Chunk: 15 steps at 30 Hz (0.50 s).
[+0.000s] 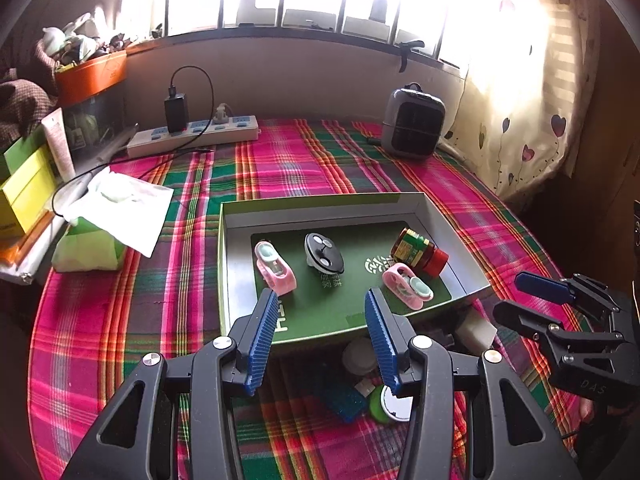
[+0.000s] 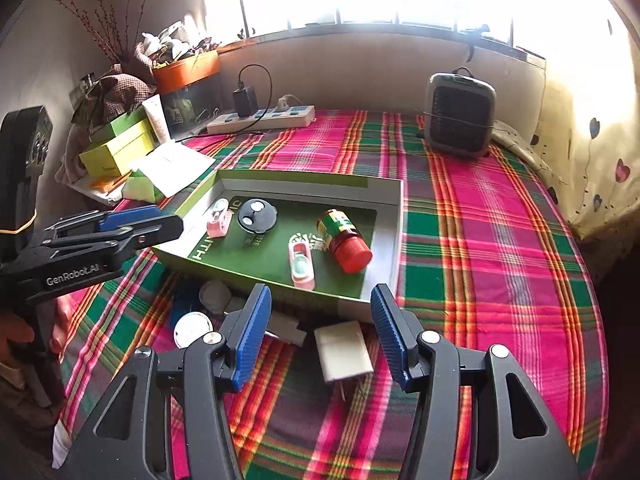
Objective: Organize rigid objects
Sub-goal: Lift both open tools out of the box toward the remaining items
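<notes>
While the right claw (image 2: 318, 334) gapes, a white block (image 2: 345, 350) lies between its fingers

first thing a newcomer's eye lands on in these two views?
The shallow green box in the middle of the bright pink-and-green plaid cloth, holding a red-capped jar on its side, a black round lid and two pink clips. Next, both open hand-held grippers, left and right, poised over small loose items in front of the box, including a white block.
</notes>
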Each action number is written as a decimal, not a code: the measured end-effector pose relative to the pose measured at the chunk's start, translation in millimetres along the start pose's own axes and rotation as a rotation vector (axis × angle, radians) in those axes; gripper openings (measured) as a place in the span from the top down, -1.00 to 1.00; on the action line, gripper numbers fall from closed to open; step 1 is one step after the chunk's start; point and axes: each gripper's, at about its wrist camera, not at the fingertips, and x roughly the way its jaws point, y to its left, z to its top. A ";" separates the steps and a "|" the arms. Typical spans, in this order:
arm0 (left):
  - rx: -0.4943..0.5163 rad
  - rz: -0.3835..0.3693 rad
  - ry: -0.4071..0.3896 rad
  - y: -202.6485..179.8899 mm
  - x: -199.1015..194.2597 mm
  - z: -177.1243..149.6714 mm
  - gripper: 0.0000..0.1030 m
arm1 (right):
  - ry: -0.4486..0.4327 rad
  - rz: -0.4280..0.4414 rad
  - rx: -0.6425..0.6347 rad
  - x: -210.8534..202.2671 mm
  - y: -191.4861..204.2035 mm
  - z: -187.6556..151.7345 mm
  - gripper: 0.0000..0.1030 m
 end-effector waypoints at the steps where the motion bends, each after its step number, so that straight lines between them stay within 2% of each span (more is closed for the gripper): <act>1: 0.002 0.000 0.000 -0.1 -2.1 -3.0 0.13 | -0.001 -0.008 0.002 -2.3 -2.1 -2.3 -0.03; 8: -0.022 -0.026 0.004 4.1 -16.9 -30.5 0.13 | 0.019 -0.058 0.040 -9.9 -22.5 -24.6 -0.04; 15: -0.052 -0.061 0.036 6.3 -18.3 -54.3 0.13 | 0.055 -0.056 0.036 -1.5 -25.8 -39.6 -0.04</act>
